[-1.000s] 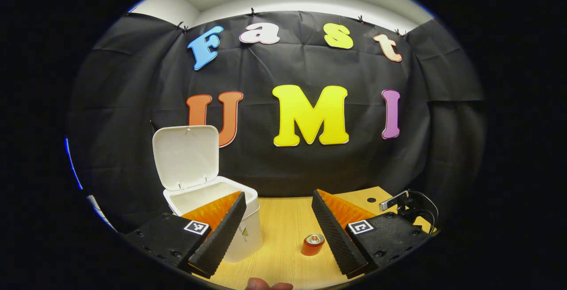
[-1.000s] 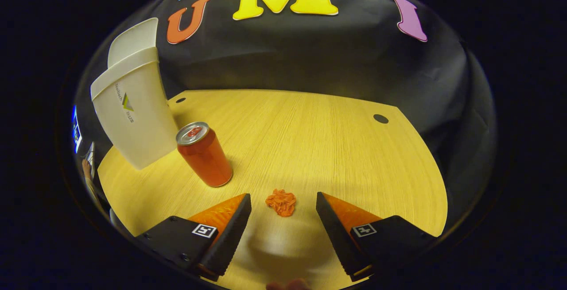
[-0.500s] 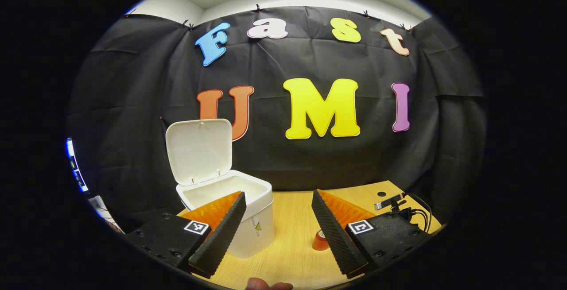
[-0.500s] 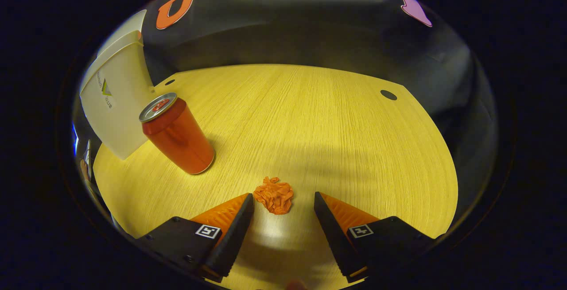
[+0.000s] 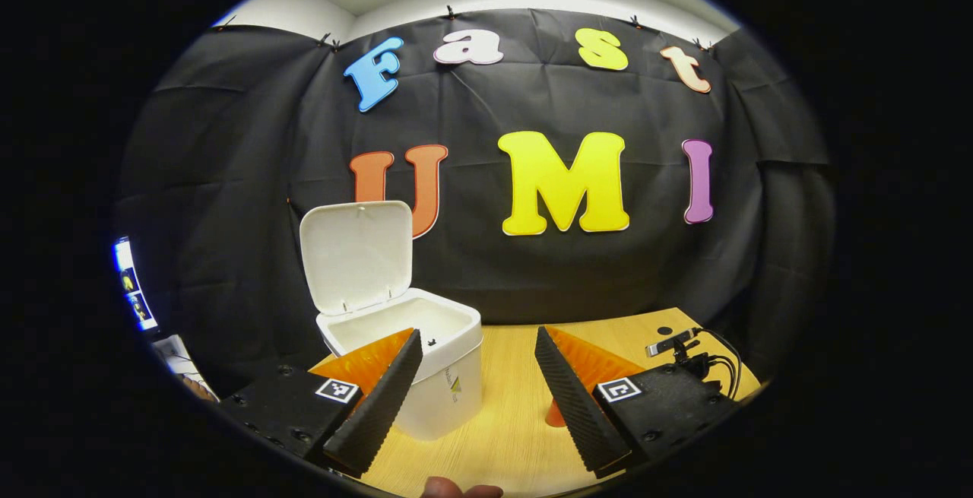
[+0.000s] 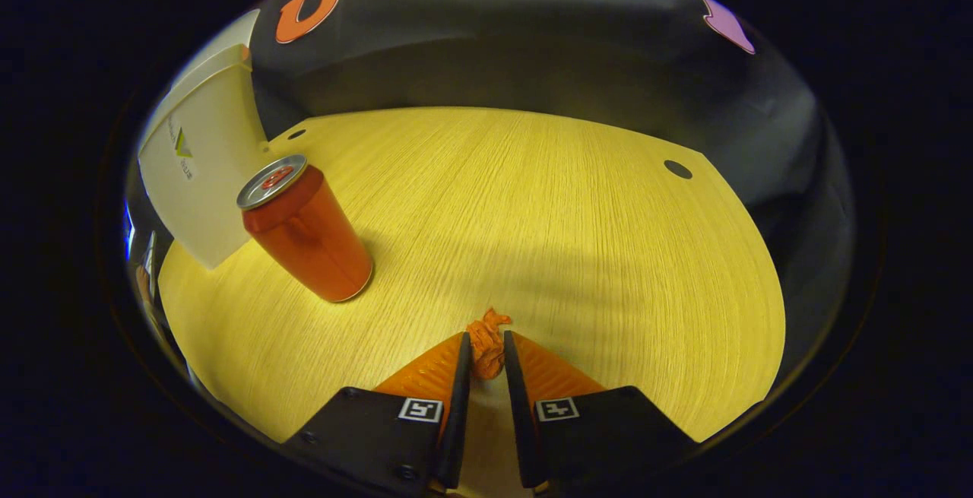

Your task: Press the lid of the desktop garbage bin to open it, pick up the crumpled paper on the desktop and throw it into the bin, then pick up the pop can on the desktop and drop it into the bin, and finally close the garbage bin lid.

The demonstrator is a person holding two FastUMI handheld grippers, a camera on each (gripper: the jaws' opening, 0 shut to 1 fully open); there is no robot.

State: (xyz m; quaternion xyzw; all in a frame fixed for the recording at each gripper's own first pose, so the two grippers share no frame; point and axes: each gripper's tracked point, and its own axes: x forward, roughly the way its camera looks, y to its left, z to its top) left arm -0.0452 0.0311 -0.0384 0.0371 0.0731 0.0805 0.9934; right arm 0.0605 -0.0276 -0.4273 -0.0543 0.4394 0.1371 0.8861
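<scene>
I clenched my right hand-held gripper (image 6: 486,346) on the paper (image 6: 486,346) for lifting; the left hand-held gripper (image 5: 475,384) hung released near the bin (image 5: 426,376).

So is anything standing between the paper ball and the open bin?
The can stands upright on the table just in front of the bin, near the line from the paper ball held in the right tool. The lid is up.
</scene>
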